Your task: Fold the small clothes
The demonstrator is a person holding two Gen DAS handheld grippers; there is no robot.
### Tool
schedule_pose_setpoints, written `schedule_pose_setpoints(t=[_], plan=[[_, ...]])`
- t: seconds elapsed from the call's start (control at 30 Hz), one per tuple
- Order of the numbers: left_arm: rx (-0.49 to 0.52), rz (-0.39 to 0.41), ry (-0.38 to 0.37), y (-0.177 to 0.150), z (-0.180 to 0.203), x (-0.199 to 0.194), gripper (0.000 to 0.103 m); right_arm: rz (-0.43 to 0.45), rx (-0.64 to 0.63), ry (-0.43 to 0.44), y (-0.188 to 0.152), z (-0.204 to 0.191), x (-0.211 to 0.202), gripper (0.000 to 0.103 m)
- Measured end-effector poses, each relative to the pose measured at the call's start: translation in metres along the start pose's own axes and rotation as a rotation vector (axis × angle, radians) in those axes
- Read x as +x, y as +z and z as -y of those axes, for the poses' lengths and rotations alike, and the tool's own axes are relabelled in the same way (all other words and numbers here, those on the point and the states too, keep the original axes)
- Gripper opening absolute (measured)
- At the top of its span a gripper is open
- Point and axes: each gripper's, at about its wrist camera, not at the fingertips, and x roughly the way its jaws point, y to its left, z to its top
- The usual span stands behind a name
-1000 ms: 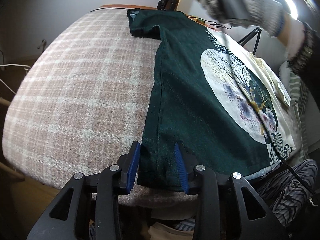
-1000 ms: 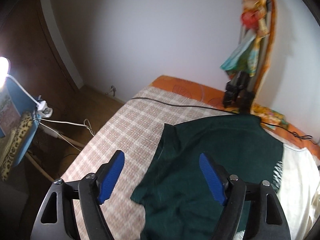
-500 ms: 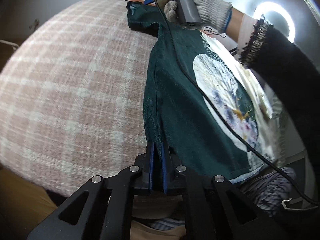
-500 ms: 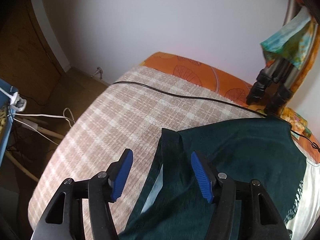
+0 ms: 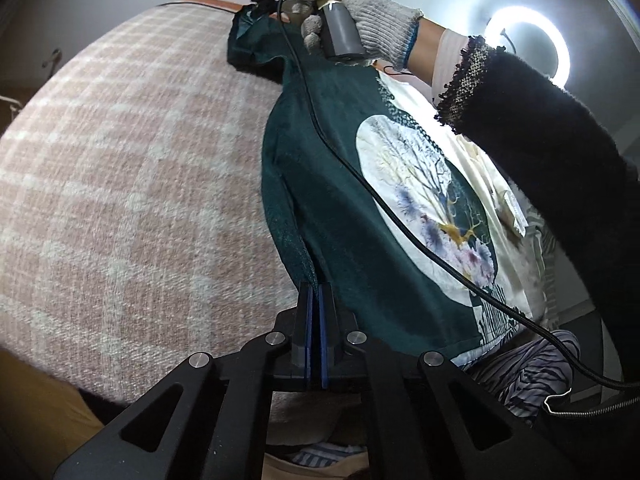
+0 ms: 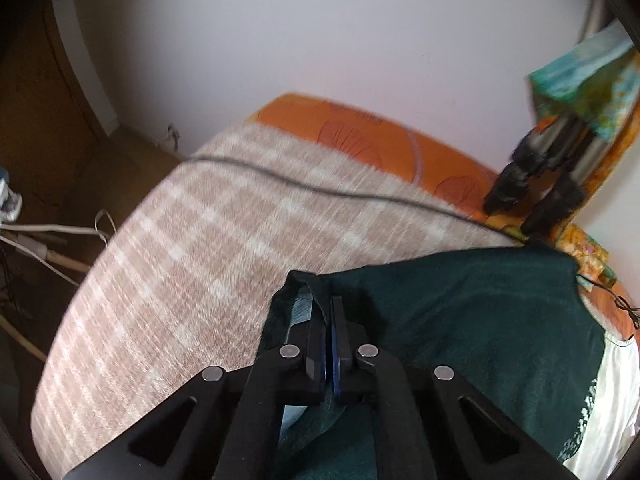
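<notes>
Both tongs, gaping a second ago, are now clenching the shirt (image 5: pixel 344 216): left tongs (image 5: pixel 314 300) gripping its hem, right tongs (image 6: pixel 329 316) its sleeve, readying one long side for folding over on the bed (image 5: pixel 132 184).

Shirt (image 5: pixel 328 208): dark green, white round print centre-right with bare tree, purple and yellow blotches. Blanket (image 5: pixel 132 184), left of frame: pink-beige and white plaid. Gripper pads (image 5: pixel 308 332): blue, bodies black. Glove (image 5: pixel 372 12), top: grey knit, blue cuff edge. Sleeve (image 5: pixel 560 152), right: black. Mattress (image 6: pixel 360 140), upper centre: orange with line pattern. Striped cloth (image 5: pixel 516 368), lower right: black-white.
</notes>
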Motion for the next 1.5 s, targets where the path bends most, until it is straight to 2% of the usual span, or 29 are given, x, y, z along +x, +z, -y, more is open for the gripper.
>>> schedule_pose_setpoints(t=[0.2, 0.47, 0.6, 0.77, 0.97, 1.03, 1.07, 1.1, 1.13, 1.17, 1.27, 1.33, 1.43, 1.5], plan=[[0.021, 0.018, -0.021, 0.001, 0.012, -0.001, 0.001, 0.09, 0.059, -0.001, 0.005, 0.035, -0.044, 0.0], [0.153, 0.04, -0.05, 0.003, 0.056, 0.002, 0.001, 0.171, 0.161, -0.011, -0.012, 0.103, -0.096, 0.0], [0.214, 0.014, -0.066, 0.002, 0.081, 0.015, 0.001, 0.216, 0.224, -0.007, -0.037, 0.145, -0.114, 0.0], [0.296, -0.05, -0.095, -0.003, 0.111, 0.037, 0.001, 0.179, 0.324, -0.029, -0.071, 0.198, -0.113, 0.0], [0.365, -0.142, -0.096, -0.011, 0.132, 0.066, 0.001, 0.169, 0.382, -0.046, -0.087, 0.239, -0.098, 0.0], [0.377, -0.179, -0.103, -0.015, 0.137, 0.072, 0.002, 0.128, 0.383, -0.035, -0.091, 0.247, -0.088, 0.004], [0.377, -0.199, -0.109, -0.017, 0.139, 0.074, 0.005, 0.094, 0.377, -0.065, -0.092, 0.25, -0.083, 0.013], [0.377, -0.214, -0.121, -0.019, 0.14, 0.074, 0.014, 0.071, 0.369, -0.118, -0.094, 0.253, -0.081, 0.035], [0.381, -0.224, -0.136, -0.021, 0.142, 0.072, 0.018, 0.069, 0.365, -0.164, -0.098, 0.256, -0.082, 0.039], [0.391, -0.22, -0.147, -0.024, 0.143, 0.068, 0.019, 0.07, 0.365, -0.203, -0.103, 0.261, -0.086, 0.039], [0.447, -0.173, -0.159, -0.029, 0.145, 0.048, 0.019, 0.107, 0.383, -0.208, -0.117, 0.267, -0.105, 0.039], [0.443, -0.126, -0.155, -0.026, 0.139, 0.034, 0.019, 0.145, 0.356, -0.171, -0.127, 0.26, -0.121, 0.039], [0.4, -0.064, -0.067, -0.016, 0.12, 0.026, 0.019, 0.183, 0.284, -0.068, -0.142, 0.237, -0.138, 0.037], [0.351, -0.055, -0.045, -0.011, 0.107, 0.026, 0.019, 0.186, 0.219, -0.048, -0.15, 0.214, -0.143, 0.036]])
